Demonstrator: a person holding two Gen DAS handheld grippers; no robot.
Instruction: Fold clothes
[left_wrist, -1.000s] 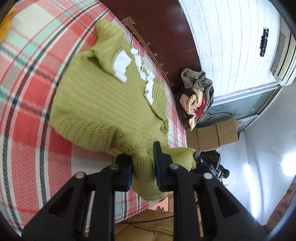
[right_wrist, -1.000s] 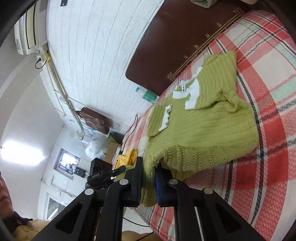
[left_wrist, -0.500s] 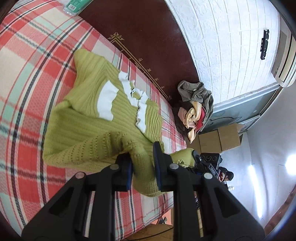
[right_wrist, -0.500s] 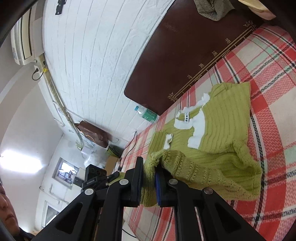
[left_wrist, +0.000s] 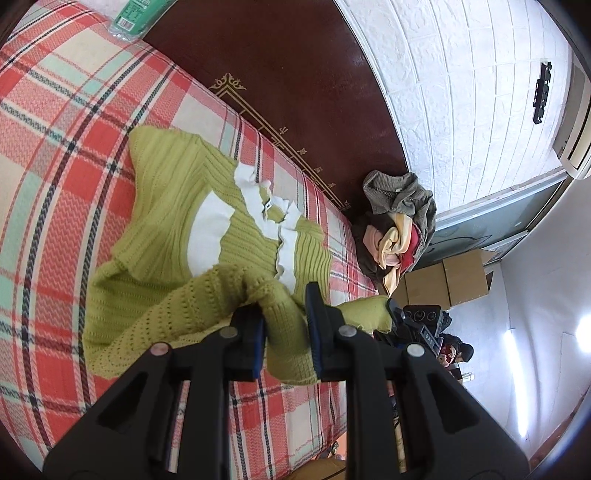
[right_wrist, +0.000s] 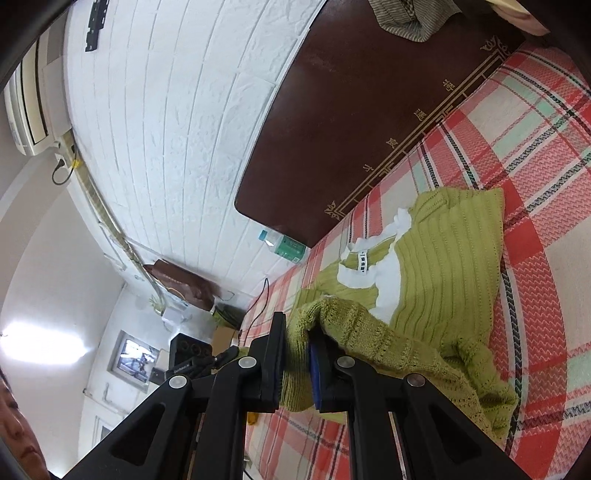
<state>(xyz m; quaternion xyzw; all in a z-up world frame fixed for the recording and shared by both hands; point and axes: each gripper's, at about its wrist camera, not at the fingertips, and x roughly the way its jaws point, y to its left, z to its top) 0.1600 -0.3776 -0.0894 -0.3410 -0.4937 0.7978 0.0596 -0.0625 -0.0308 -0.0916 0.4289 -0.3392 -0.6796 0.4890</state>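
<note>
A lime-green knit sweater (left_wrist: 173, 206) with a white collar and panel lies on a red plaid bedspread (left_wrist: 55, 122); it also shows in the right wrist view (right_wrist: 443, 258). My left gripper (left_wrist: 284, 314) is shut on the sweater's bottom hem and holds it lifted over the body. My right gripper (right_wrist: 297, 343) is shut on the other hem corner, also raised above the bed (right_wrist: 535, 155). The lower half of the sweater arches up and over toward the collar.
A dark brown headboard (left_wrist: 280, 74) runs along the far edge of the bed. A pile of mixed clothes (left_wrist: 399, 229) sits at the bed's end, cardboard boxes (left_wrist: 454, 280) beyond it. A green-labelled bottle (right_wrist: 284, 247) lies by the headboard.
Both grippers have carried the hem up and forward toward the collar. The sweater's lower half has lifted off the bed and folds over the upper part.
</note>
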